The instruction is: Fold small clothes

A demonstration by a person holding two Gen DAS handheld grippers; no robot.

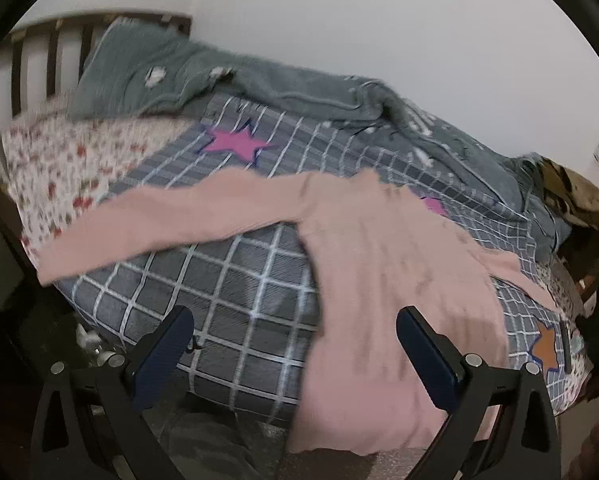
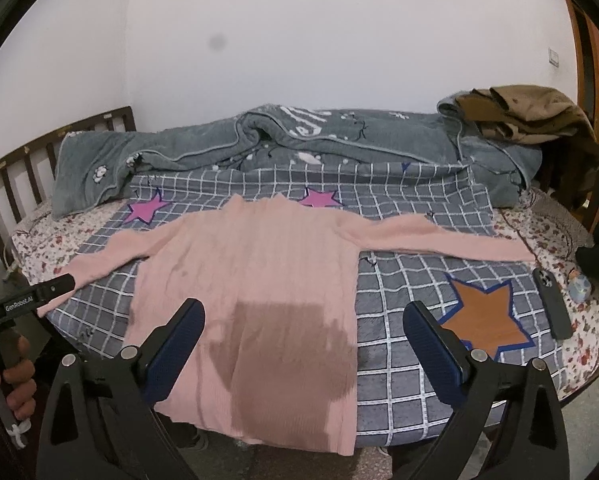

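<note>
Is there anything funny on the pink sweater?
Yes. The pink sweater lying on the checked blanket has a big darker patch low on its front, near the hem. It could be a wet stain or a shadow; I cannot tell which.

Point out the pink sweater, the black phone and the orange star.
pink ribbed sweater (image 2: 259,264): right wrist view, chest of the body.
black phone (image 2: 552,304): right wrist view, middle of its back.
orange star patch (image 2: 484,316): right wrist view, its centre.

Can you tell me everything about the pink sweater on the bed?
The pale pink ribbed knit sweater has long sleeves and lies flat on the grey checked bedspread, sleeves stretched out to both sides, collar toward the wall. Its hem hangs over the bed's near edge. A darker patch, maybe shadow or damp, marks its lower part. Neither gripper's fingers touch it.
</note>
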